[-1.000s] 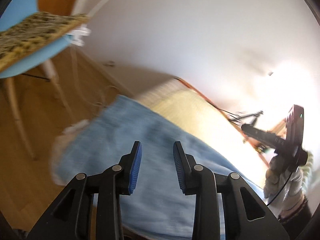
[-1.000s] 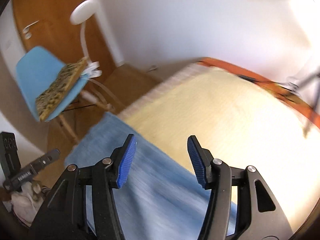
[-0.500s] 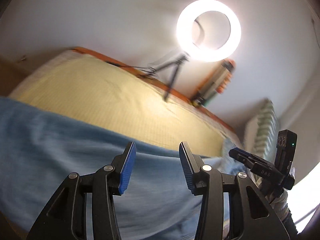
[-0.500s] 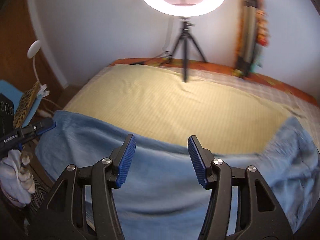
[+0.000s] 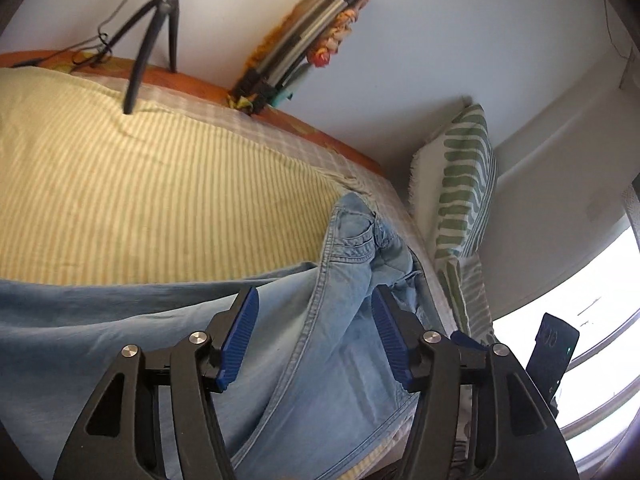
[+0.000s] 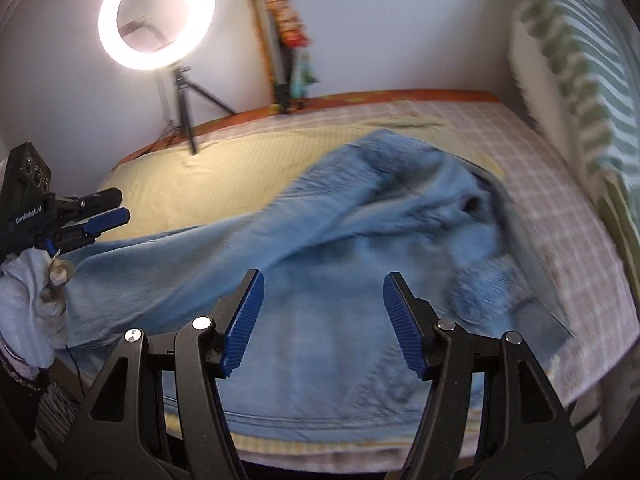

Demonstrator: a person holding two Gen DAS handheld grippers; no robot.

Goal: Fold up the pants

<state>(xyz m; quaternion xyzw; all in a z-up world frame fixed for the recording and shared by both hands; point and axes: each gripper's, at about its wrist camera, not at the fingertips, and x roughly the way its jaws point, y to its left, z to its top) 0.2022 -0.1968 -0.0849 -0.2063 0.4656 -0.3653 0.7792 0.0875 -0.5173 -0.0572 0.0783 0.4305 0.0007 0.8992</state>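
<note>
Light blue pants [image 6: 340, 264] are spread on the bed [image 6: 560, 216]; the left gripper [image 5: 314, 338] and right gripper [image 6: 322, 320], just widened, grasp nothing.

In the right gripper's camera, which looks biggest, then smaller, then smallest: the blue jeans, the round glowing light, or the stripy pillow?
1. Blue jeans: they fill most of the middle.
2. Stripy pillow and round glowing light: too close to rank. The pillow is cut off by the picture's edge, so only part shows, and the light stands farther back.

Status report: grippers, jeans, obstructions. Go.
Left gripper and right gripper open, jaws just widened, holding nothing. Jeans unfolded across the bed. Nothing lies on them.
</note>
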